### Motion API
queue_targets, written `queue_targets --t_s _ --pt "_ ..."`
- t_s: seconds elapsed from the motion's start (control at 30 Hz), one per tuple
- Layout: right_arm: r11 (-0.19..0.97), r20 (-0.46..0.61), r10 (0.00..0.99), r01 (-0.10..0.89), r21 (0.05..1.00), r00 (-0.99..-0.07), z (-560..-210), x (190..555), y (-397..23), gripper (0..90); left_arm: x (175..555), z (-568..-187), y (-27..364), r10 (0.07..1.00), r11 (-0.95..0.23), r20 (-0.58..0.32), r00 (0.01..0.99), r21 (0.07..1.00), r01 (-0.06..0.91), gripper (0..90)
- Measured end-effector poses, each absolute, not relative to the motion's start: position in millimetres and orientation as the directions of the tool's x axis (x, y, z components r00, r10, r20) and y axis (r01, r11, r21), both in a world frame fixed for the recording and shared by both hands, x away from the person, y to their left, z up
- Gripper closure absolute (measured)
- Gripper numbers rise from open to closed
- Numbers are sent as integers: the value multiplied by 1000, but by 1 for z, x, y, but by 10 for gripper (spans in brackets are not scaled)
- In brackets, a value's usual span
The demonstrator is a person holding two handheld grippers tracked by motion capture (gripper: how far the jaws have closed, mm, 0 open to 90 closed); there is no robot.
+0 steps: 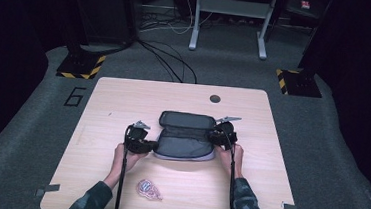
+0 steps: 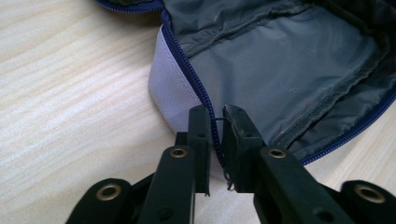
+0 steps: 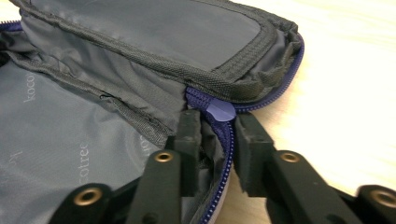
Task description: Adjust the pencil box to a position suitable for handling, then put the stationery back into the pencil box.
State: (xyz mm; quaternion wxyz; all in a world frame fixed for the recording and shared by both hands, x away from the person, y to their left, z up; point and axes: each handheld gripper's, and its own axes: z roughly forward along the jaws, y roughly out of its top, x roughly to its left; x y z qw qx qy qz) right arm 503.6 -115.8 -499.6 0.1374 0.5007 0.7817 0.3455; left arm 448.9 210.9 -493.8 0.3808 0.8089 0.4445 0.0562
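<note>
I've got L gripper (image 2: 215,116) clamped on open pouch (image 1: 184,143) zip edge; R gripper (image 3: 216,122) clamped on opposite edge.

High view: fixed above person's side, faces forward and down, far off; takes in whole table (image 1: 124,94), floor beyond, pouch (image 1: 184,143) mid-table.
Left gripper view: rides gripper, looks along own jaws, very close; pouch edge with zip (image 2: 187,60) between fingers (image 2: 201,135), lining beyond.
Right gripper view: same setup, very close; zip (image 3: 229,154) between fingers (image 3: 189,135), fabric just past tips.
Shared by all three: open pouch, bare tabletop.
</note>
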Motion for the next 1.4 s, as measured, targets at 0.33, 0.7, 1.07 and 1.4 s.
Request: queue_targets --t_s 0.33,0.7,1.07,1.4 --pt "252 115 859 608 753 -499 -477 477 -128 211 435 -477 237 742 -274 -245 624 738 616 321" --pt "185 133 882 593 784 -452 -482 411 -188 138 400 -479 276 688 -297 -203 697 797 525 138" --pt "141 138 920 639 756 -366 -513 371 -242 87 359 -494 279 630 -423 -99 770 788 447 77" --pt "147 136 920 643 751 -369 -523 370 -257 80 338 -513 266 534 -502 -100 840 761 410 46"
